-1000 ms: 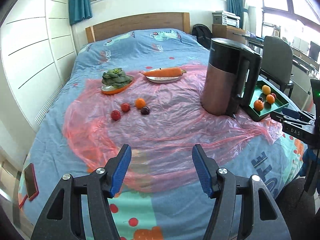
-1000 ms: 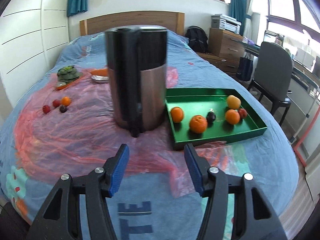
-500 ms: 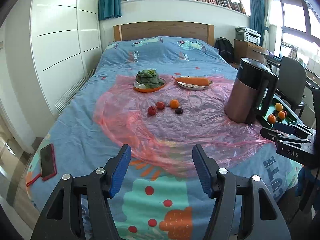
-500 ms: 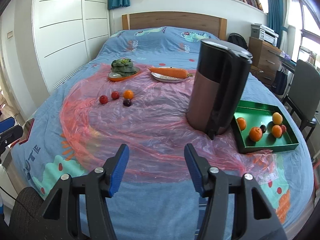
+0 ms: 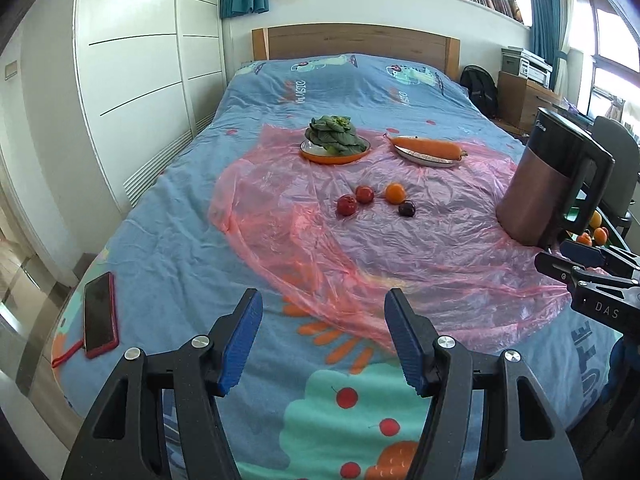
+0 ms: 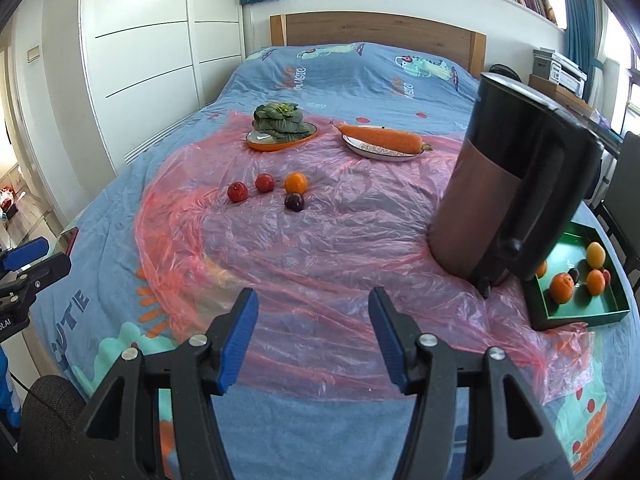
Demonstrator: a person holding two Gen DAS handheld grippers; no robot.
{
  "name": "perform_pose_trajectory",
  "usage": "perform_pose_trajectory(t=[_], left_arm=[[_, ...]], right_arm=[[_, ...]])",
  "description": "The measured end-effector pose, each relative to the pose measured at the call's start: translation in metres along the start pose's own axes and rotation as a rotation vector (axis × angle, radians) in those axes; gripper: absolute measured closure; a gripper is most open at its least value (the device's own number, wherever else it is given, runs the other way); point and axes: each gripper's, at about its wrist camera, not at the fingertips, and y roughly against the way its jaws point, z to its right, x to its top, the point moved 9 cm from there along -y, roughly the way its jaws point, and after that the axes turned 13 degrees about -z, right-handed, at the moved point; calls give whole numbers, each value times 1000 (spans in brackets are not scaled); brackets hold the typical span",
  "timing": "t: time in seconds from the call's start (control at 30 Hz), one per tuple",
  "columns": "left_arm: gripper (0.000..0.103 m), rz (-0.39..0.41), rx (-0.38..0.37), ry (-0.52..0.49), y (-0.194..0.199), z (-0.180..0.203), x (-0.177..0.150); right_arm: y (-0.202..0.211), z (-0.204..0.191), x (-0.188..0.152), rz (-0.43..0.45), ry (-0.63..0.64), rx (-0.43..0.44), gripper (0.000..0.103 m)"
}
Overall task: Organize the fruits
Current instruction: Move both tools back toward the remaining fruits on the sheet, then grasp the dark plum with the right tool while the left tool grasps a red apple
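Note:
Several small fruits lie loose on the pink plastic sheet (image 5: 360, 248) mid-bed: two red ones (image 5: 346, 205) (image 5: 364, 194), an orange (image 5: 395, 193) and a dark plum (image 5: 407, 209); they also show in the right wrist view (image 6: 295, 183). A green tray (image 6: 580, 314) at the bed's right edge holds several more fruits (image 6: 561, 288). My left gripper (image 5: 324, 340) is open and empty over the bed's near end. My right gripper (image 6: 312, 332) is open and empty, near the sheet's front edge.
A tall dark kettle (image 6: 516, 184) stands between the loose fruits and the tray. A plate of greens (image 5: 335, 142) and a plate with a carrot (image 5: 426, 150) sit behind the fruits. A red phone (image 5: 100, 316) lies at the bed's near left corner.
Both grippers have pulled back from the bed and swung left; the kettle and tray now sit far to the right in both views. Both jaws stay open.

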Motion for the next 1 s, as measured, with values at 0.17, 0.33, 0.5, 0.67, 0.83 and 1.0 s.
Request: perform_pose_trajectory(t=[0.17, 0.33, 0.5, 0.67, 0.83, 1.0], left_arm=[[45, -9, -15, 27, -40, -6, 34], [45, 2, -71, 52, -82, -3, 75], [45, -7, -104, 52, -134, 3, 112], [46, -55, -145, 22, -184, 18, 133], [46, -79, -145, 15, -219, 26, 140], [46, -106, -138, 39, -240, 22, 136]], right_arm=[[-40, -10, 33, -9, 8, 23, 21], [-80, -20, 66, -7, 16, 57, 21], [-119, -22, 99, 2, 7, 75, 21], [-155, -21, 124, -12, 14, 77, 24], [-188, -23, 138, -42, 32, 90, 44], [-214, -25, 138, -78, 39, 92, 57]])
